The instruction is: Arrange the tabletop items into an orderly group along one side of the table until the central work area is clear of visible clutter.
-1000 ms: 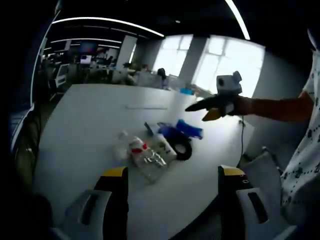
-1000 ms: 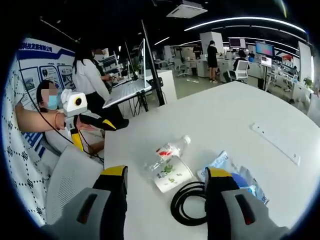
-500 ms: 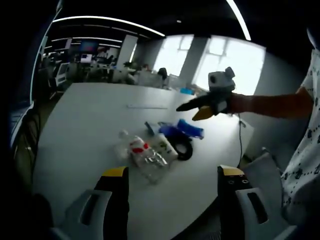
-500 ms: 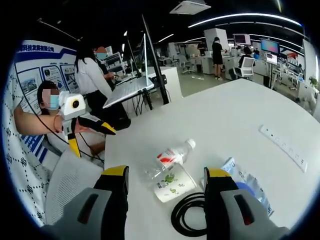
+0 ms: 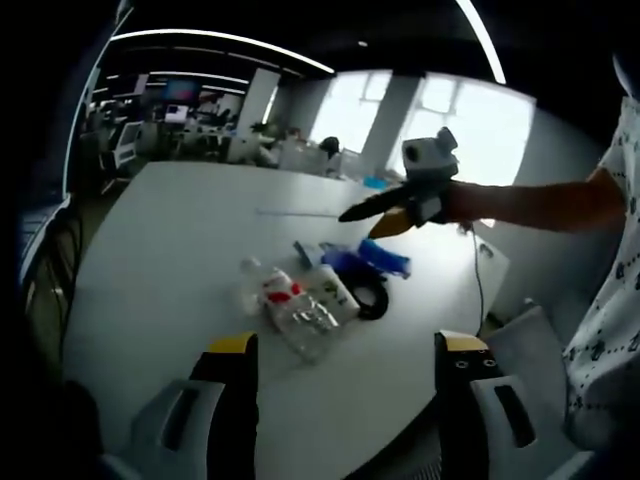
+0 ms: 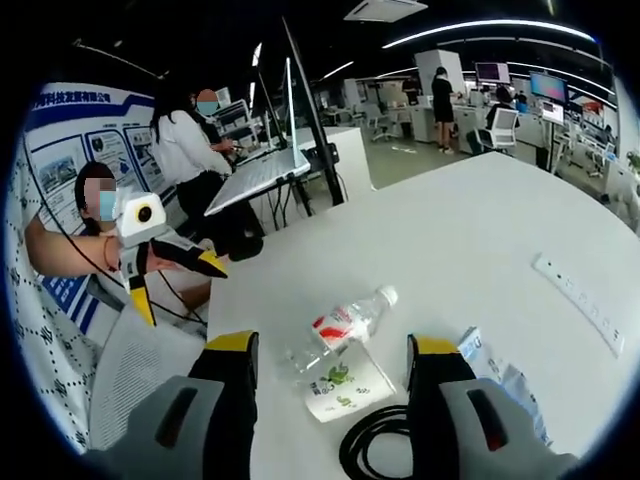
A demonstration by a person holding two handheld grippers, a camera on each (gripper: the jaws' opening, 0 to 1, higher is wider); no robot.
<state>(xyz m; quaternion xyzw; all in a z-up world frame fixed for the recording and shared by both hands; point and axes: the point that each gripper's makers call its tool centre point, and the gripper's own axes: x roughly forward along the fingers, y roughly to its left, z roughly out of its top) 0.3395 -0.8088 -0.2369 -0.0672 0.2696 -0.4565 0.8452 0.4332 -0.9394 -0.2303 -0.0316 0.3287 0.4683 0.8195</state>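
Note:
A clutter pile lies on the white table [image 5: 170, 250]: a clear bottle with a red label [image 5: 275, 297], a white packet with green print [image 5: 330, 290], a black coiled cable [image 5: 373, 299] and a blue bag [image 5: 381, 257]. My left gripper [image 5: 345, 345] stands open near the table's front edge, short of the pile. My right gripper [image 5: 360, 224] hovers open above the pile's far side. In the right gripper view, the bottle [image 6: 345, 320], packet [image 6: 345, 385], cable [image 6: 372, 442] and bag [image 6: 500, 378] lie just past my open right gripper [image 6: 332, 345]. The left gripper [image 6: 185, 294] hangs open off the table's left edge.
A white power strip [image 5: 295, 213] [image 6: 582, 300] lies farther out on the table. A grey chair [image 5: 520, 330] [image 6: 140, 365] sits at the table's edge by the person. People work at desks [image 6: 255, 175] behind. Bare table stretches left of the pile.
The right gripper has moved left over the table, now above the far side of the pile. In the right gripper view the pile sits lower and closer. Nothing was taken hold of.

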